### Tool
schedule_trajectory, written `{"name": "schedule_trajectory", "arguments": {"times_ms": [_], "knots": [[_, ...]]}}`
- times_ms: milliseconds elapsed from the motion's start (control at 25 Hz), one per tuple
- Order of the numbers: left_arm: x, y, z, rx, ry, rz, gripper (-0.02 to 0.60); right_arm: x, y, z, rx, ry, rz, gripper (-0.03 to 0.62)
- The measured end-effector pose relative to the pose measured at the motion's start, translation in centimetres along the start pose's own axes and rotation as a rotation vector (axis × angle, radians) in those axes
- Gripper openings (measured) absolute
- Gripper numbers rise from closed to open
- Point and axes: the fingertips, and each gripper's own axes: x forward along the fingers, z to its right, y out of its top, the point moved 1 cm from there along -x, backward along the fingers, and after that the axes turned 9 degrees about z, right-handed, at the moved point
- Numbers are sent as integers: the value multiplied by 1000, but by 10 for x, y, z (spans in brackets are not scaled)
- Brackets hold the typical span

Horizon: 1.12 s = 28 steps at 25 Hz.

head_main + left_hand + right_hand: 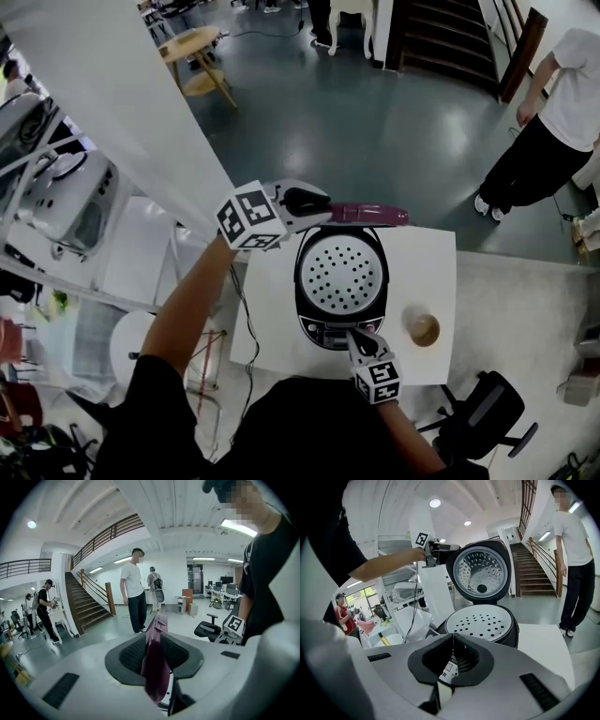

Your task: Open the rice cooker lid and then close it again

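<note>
Upright lid (372, 215) rim — in left gripper (323, 207) (fingers closed)

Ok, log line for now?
lid: open, upright | left tool: clamped on lid edge | right tool: shut, at rice cooker front

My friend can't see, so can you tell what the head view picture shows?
A black rice cooker sits open on a white table, its purple lid standing up. The left claw grips the lid's edge, and the shut right claw points at the cooker's front panel.
</note>
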Motion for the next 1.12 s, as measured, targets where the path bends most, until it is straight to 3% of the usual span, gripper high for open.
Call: {"name": "schedule_trajectory", "arguments": {"times_ms": [880, 1120], "knots": [[-3, -28, 73, 80, 1, -34, 64, -25, 0, -10, 17, -71, 43, 2], [-2, -40, 97, 153, 28, -79, 64, -29, 1, -14, 12, -79, 50, 1]]}}
